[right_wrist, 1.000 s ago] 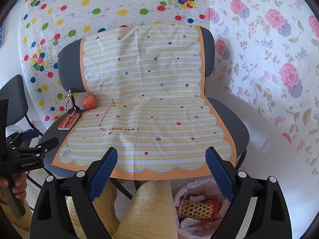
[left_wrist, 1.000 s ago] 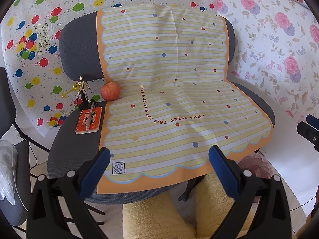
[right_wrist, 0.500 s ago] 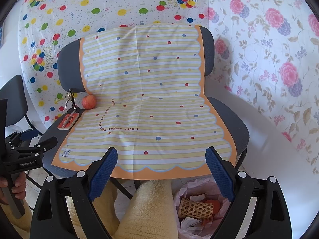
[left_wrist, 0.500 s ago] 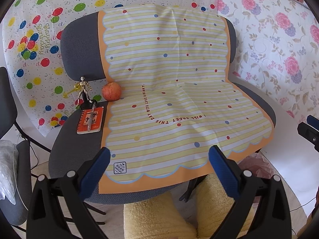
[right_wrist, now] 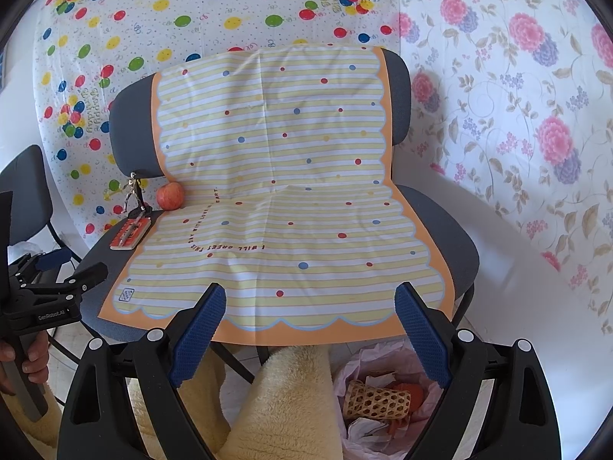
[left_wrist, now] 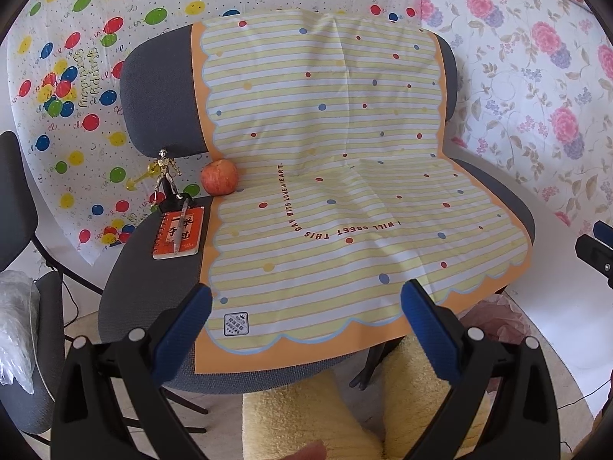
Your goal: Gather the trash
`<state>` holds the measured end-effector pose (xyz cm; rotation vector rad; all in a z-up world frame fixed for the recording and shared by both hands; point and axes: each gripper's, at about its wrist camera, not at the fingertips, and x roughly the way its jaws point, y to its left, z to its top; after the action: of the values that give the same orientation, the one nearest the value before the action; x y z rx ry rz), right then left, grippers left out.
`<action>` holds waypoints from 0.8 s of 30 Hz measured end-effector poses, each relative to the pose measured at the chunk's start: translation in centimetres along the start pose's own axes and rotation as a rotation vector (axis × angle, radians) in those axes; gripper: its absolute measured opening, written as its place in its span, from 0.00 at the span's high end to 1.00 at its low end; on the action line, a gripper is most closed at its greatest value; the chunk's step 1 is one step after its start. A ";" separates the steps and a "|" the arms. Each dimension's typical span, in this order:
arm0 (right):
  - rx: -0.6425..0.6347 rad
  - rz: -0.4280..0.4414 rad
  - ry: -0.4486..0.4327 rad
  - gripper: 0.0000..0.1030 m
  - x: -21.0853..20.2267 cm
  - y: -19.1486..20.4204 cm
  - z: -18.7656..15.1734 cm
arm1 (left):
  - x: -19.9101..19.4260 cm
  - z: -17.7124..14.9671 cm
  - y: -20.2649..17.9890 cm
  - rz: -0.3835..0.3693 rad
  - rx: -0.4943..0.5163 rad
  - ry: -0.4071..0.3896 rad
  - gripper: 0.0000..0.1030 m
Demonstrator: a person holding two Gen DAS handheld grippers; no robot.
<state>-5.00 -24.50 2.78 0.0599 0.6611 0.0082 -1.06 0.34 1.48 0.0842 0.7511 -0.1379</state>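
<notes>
A pink trash bag [right_wrist: 383, 395] lies on the floor under the chair's front right, holding a foam fruit net [right_wrist: 377, 402], crumpled white paper and something orange. Its edge shows in the left wrist view [left_wrist: 494, 318]. My left gripper [left_wrist: 306, 322] is open and empty, held in front of the chair seat. My right gripper [right_wrist: 310, 326] is open and empty, above the bag and before the seat's front edge. The left gripper also shows at the left of the right wrist view [right_wrist: 57, 280].
A grey chair [left_wrist: 153, 88] is draped with a yellow striped sheet [left_wrist: 325, 153]. On its left side sit a red apple [left_wrist: 219, 177], a small gold figurine [left_wrist: 166, 176] and an orange notebook with a pen [left_wrist: 179, 232]. Another chair [left_wrist: 15, 191] stands left. My fluffy yellow legs [left_wrist: 306, 421] are below.
Both views have shifted only slightly. Both grippers stay open and empty.
</notes>
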 end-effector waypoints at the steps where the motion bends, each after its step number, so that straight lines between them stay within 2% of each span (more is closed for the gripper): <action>1: -0.001 0.002 0.000 0.13 0.0 0.0 0.0 | 0.0 -0.1 0.0 0.000 -0.003 0.003 0.07; 15: 0.002 0.002 0.002 0.13 0.1 -0.2 -0.1 | -0.1 -0.3 -0.3 0.005 0.004 0.005 0.07; 24: 0.010 0.005 0.017 0.13 1.1 -0.7 -0.5 | 0.9 -0.7 -0.7 -0.031 0.010 0.012 0.07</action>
<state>-4.47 -25.10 1.66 0.0707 0.6775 0.0099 -0.97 -0.37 0.31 0.0833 0.7639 -0.1704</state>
